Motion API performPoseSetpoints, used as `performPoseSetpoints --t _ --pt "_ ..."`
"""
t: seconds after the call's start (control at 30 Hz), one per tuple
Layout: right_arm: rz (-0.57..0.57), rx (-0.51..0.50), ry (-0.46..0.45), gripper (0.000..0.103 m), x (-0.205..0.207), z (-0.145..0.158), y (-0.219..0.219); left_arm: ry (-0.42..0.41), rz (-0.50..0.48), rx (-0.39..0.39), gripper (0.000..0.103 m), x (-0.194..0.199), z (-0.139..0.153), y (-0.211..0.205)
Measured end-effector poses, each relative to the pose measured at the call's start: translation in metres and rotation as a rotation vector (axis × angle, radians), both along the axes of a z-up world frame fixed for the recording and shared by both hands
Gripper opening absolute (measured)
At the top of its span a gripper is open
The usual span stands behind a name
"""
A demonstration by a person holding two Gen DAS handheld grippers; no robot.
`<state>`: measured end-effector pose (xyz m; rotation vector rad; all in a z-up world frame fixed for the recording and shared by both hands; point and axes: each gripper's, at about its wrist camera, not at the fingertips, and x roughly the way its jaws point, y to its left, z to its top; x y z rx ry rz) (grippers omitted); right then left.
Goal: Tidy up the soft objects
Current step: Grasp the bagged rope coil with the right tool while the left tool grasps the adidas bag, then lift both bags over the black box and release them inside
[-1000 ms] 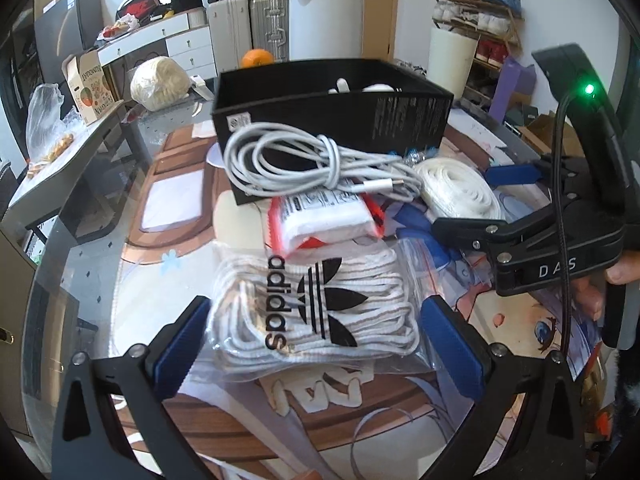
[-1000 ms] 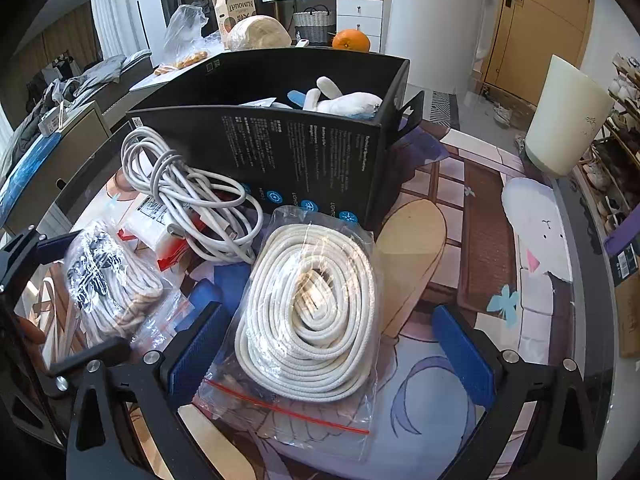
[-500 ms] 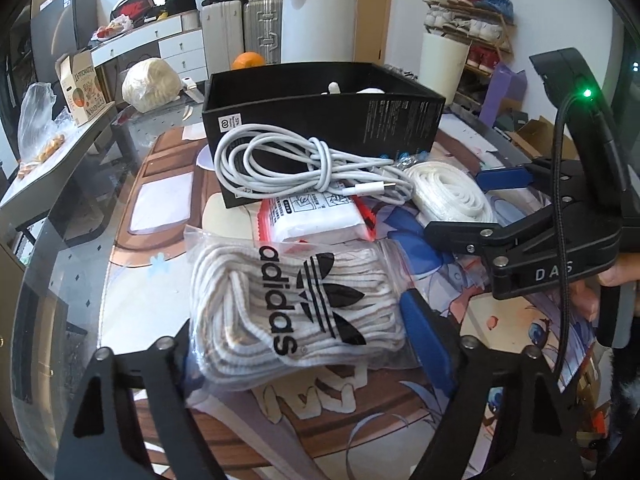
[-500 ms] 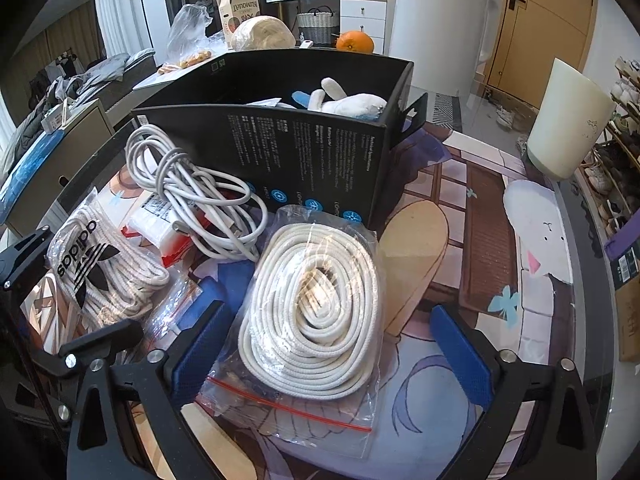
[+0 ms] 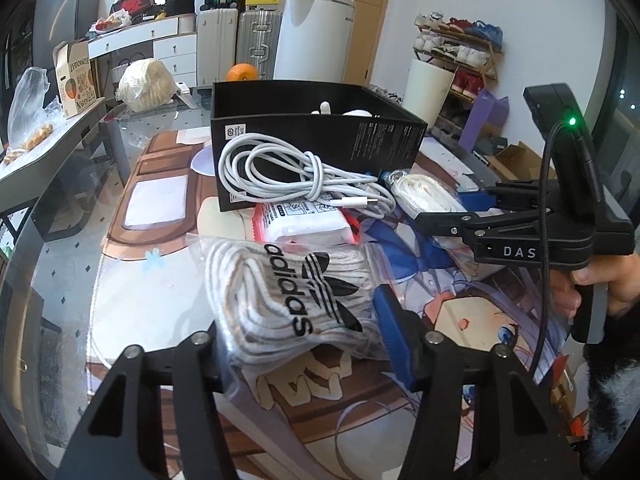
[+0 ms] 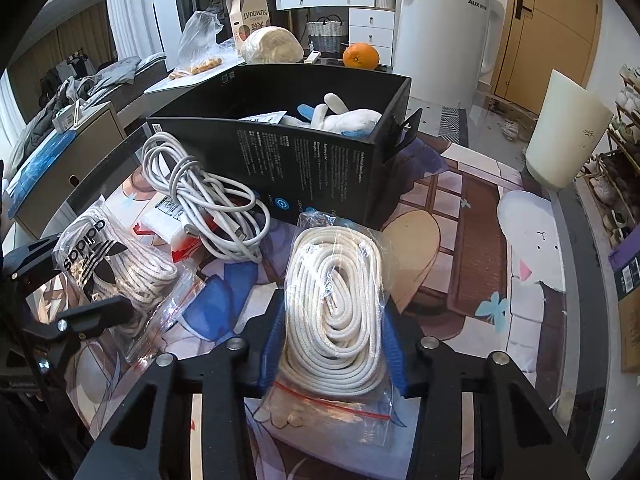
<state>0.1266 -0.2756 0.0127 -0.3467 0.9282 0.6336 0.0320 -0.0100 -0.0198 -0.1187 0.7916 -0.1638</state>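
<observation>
My left gripper (image 5: 304,332) is shut on a clear bag of white adidas laces (image 5: 288,296), also seen in the right wrist view (image 6: 108,264). My right gripper (image 6: 332,332) is shut on a clear bag of coiled white rope (image 6: 340,308), which shows in the left wrist view (image 5: 424,196) too. A black open box (image 6: 312,152) stands behind them with a white and blue plush toy (image 6: 340,116) inside. A white coiled cable (image 6: 204,196) and a white packet with red edges (image 5: 304,224) lie in front of the box.
The table carries a printed cartoon mat (image 6: 480,240). An orange (image 6: 360,56) sits behind the box. A white bin (image 6: 568,132) stands at the right. A side shelf (image 5: 40,148) with bagged items is at the left.
Both grippers have closed from wide open onto their bags. The left one has lifted the adidas laces bag slightly toward the camera.
</observation>
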Motion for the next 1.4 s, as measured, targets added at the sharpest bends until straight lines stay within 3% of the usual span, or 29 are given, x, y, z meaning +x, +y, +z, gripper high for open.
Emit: performPoseSetpoints --t 0.2,0.53,0.9,1.4 --pt "0.009 0.007 -0.001 0.041 0.001 0.0 -0.003 -0.029 0.005 -0.035 0.043 -0.007 0.005 0.007" --pt "0.018 0.008 0.007 0.041 0.001 0.0 -0.004 -0.034 0.036 -0.055 0.042 -0.013 0.006 0.02" --pt "0.037 0.004 -0.012 0.036 -0.003 0.003 -0.007 -0.087 0.037 -0.108 0.016 -0.019 0.017 0.028" --pt "0.029 0.031 -0.054 0.036 -0.008 0.023 -0.018 -0.167 0.039 -0.132 0.015 -0.025 0.04 0.036"
